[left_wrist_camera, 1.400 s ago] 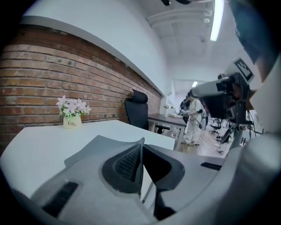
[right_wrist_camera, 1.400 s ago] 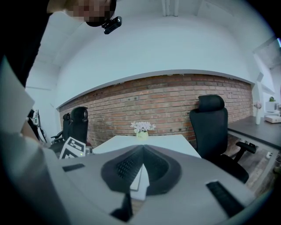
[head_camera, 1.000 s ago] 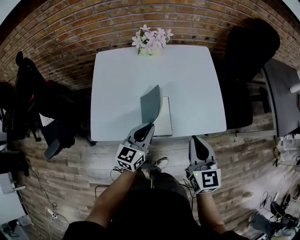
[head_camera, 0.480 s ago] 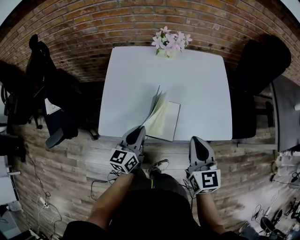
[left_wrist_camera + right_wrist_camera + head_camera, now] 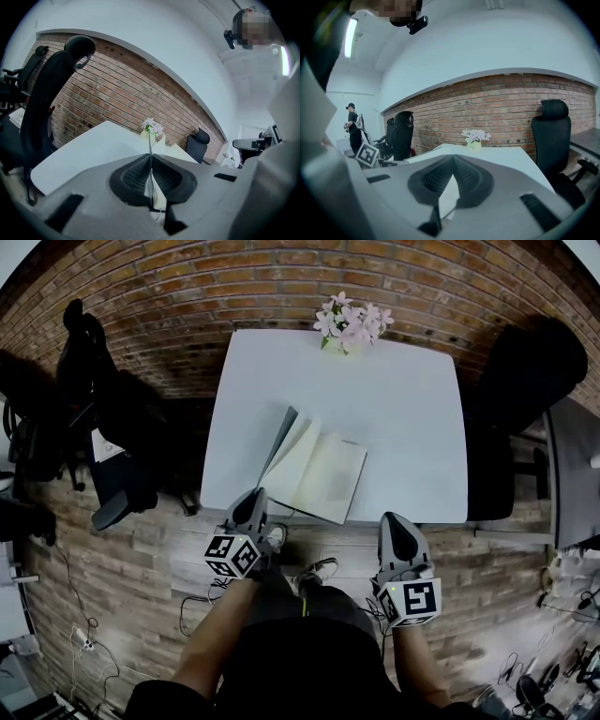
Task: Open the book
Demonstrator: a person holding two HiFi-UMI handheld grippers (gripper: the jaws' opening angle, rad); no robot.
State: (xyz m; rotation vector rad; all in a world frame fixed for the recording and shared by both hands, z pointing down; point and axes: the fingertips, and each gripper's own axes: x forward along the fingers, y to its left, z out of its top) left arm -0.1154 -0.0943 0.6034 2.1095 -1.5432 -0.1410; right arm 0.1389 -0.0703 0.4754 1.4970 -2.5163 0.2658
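**Left gripper pinching the cover, book lying part-open near the table's front edge**

The left gripper [image 5: 255, 499] is pinching the near corner of the cover [image 5: 278, 444]. In the left gripper view its pads are pressing together on that thin board, which is showing edge-on as a dark line [image 5: 150, 140] running up from between them. The cover is standing raised and tilting to the left. The rest of the book [image 5: 326, 474] is lying flat with pale pages facing up, close to the table's front edge and left of its middle.

The right gripper [image 5: 393, 519] is hanging just off the front edge, well apart from the book. Its fingers are closing tip against tip on nothing.

A bunch of pale pink flowers [image 5: 352, 320] is standing at the far edge of the table, well apart from the book. It is also showing straight ahead in both gripper views [image 5: 152, 125] [image 5: 476, 136].

A black office chair [image 5: 525, 352] is sitting beside the table on the right, and more dark chairs [image 5: 84, 390] are crowding the left side. One of them [image 5: 47, 103] is looming large in the left gripper view.

The table [image 5: 394, 399] is plain white and square, and it is standing against a curved-looking brick wall [image 5: 187, 296]. The floor [image 5: 141, 596] is showing grey-brown wood planks with cables trailing over it.

A grey desk [image 5: 570, 456] is edging in on the right. A person [image 5: 354, 124] is standing far back in the right gripper view.
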